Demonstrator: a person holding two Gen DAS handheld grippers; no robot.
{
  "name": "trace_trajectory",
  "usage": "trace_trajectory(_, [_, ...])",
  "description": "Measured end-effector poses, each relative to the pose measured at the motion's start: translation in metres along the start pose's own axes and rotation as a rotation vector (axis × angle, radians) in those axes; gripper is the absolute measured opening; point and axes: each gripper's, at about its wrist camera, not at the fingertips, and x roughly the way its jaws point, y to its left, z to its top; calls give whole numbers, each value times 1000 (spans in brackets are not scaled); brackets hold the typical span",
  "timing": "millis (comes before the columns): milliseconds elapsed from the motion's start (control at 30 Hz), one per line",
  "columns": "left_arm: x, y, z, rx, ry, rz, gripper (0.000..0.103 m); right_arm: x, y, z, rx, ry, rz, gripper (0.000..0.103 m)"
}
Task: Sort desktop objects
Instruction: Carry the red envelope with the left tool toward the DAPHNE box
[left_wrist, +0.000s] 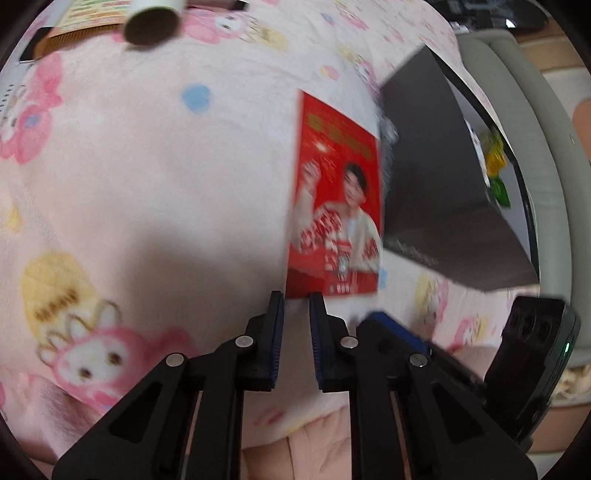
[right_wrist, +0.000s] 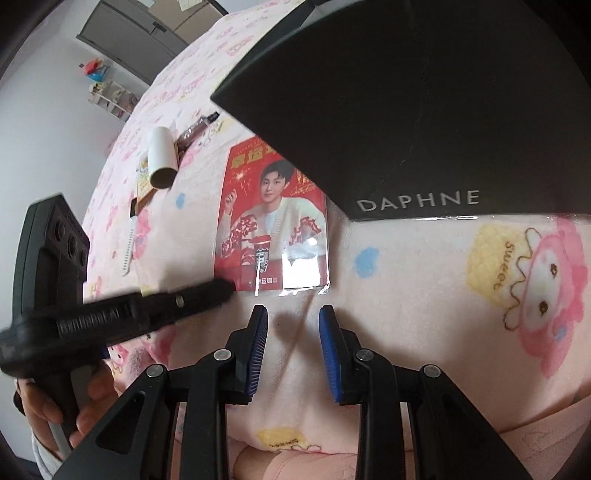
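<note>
A red card with a printed portrait, in a clear sleeve, (left_wrist: 336, 206) lies flat on the pink cartoon blanket (left_wrist: 147, 166); it also shows in the right wrist view (right_wrist: 273, 225). My left gripper (left_wrist: 296, 300) is open by a narrow gap, its tips at the card's near edge and nothing between the jaws. It shows as a dark arm (right_wrist: 155, 306) in the right wrist view, its tip touching the card's near left corner. My right gripper (right_wrist: 293, 314) is open and empty, just short of the card's near edge. A black DAPHNE box (right_wrist: 424, 92) lies over the card's far right corner.
A white cardboard tube (right_wrist: 162, 157), a dark pen-like bottle (right_wrist: 195, 129), a wooden comb (right_wrist: 142, 192) and a white strap (right_wrist: 127, 254) lie beyond the card on the left. The box (left_wrist: 443, 184) is right of the card. Shelves and a cabinet (right_wrist: 129, 40) stand beyond the bed.
</note>
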Motion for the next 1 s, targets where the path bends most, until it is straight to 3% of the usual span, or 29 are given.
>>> trace_trajectory(167, [9,-21,-15,73,63,-85,13,-18,-10,3,26,-34,-11,25])
trace_trajectory(333, [-7,-11,-8,16,-23,-97,32,-25,-16,0,24,-46,-45,25])
trace_trajectory(467, [-15,8,3,-75,-93,-105,32,-20,-17,2,31,-22,-61,25])
trace_trajectory(633, [-9,26,11,-153,-123,-57,32,-13,-17,4,30,-6,-56,25])
trace_trajectory(767, [-16,31,11,-194,-164,-84,32,-14,-17,4,35,-18,-46,25])
trace_trajectory(900, [-27,36,13,-200,-246,-58,32,-15,-21,5,62,-32,-38,25])
trace_trajectory(1000, [-21,37,16,-178,-219,-44,13,-10,-17,4,34,-3,-17,25])
